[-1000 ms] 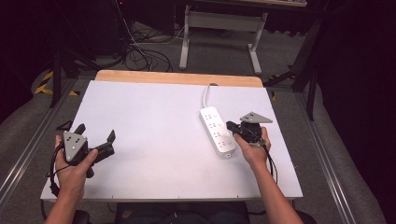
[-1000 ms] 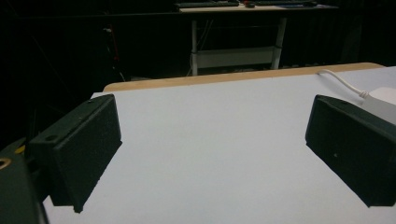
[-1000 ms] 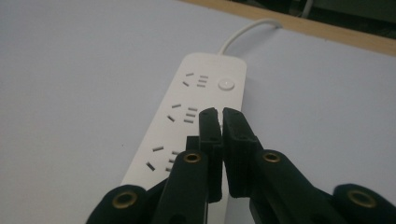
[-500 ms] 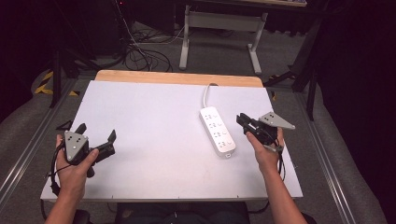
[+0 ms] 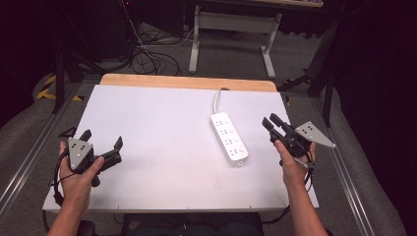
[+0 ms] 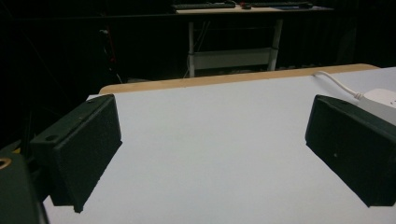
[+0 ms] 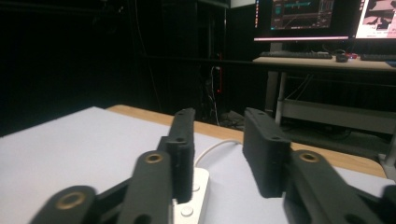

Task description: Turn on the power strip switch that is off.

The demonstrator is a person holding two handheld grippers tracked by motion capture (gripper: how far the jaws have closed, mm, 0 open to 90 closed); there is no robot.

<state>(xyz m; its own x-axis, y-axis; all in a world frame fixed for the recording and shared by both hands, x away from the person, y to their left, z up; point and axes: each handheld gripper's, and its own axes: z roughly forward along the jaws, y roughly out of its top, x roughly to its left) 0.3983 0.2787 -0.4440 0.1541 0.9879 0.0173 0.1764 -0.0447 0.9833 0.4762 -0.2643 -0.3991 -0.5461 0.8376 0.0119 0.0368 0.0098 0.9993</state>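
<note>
Right gripper, high view: held off the table's right side, just beside the white power strip but apart from it, jaws a little parted with nothing between them. The strip lies flat on the white table, right of centre, its cord running toward the far wooden edge. Left gripper sits well apart near the near-left corner, jaws spread wide and empty.

Left gripper view: both black pads stand far apart over bare table. The power strip's end and cord peek past the right jaw. No contact.

Right gripper view: the jaws frame a modest gap, and the strip lies low beneath the left one, cord curling beyond. Whether a jaw tip brushes the strip, I cannot tell from here.

Risks, as judgement:
- Gap looks narrow against the strip's width. A closing pinch from this angle could catch a corner only, and the strip would pivot or skid on the smooth top.
- Approach from the side may shove the strip leftward before any grip forms.
- Cord is loose. A lift could drag it taut against the far edge and twist the strip out of the jaws.
- Left gripper is too far off to steady anything.
</note>
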